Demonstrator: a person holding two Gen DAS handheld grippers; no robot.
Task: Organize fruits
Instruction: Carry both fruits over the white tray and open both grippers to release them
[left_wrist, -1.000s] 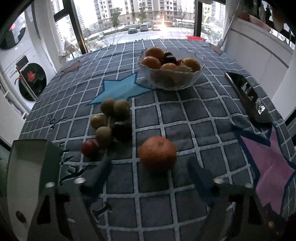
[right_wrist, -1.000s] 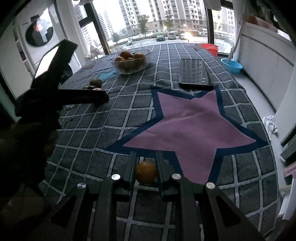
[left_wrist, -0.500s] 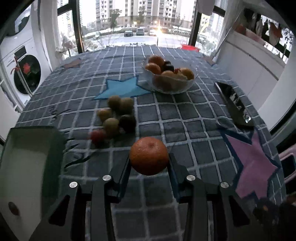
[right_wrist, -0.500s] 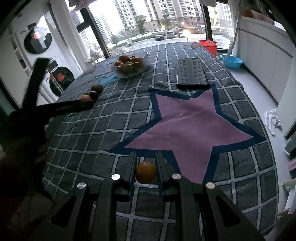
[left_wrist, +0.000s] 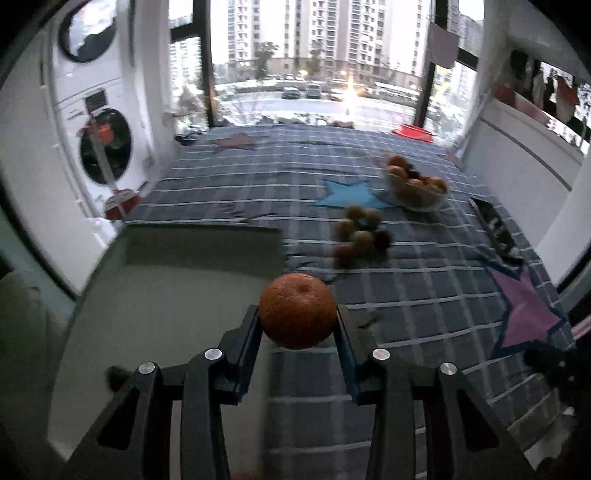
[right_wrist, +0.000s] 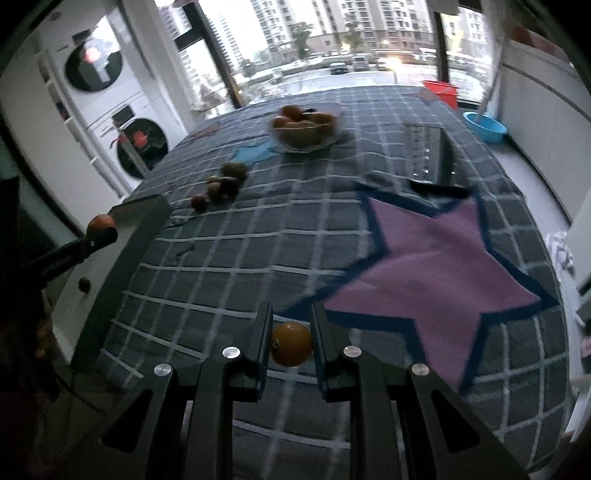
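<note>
Holding the orange (left_wrist: 297, 311) clamped in your left gripper (left_wrist: 298, 325), you are nearing the tray (left_wrist: 177, 254) at lower left; right gripper (right_wrist: 291, 341) is clamping a small fruit (right_wrist: 291, 343).

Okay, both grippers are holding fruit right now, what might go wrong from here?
The left gripper pinches the round orange only at its sides, near the fingers' ends, so it might roll out over the tray's rim. The white tray already holds a small dark fruit; a dropped orange may land on it. The right gripper holds a much smaller orange fruit over the cloth; if it slips it may roll off.
</note>
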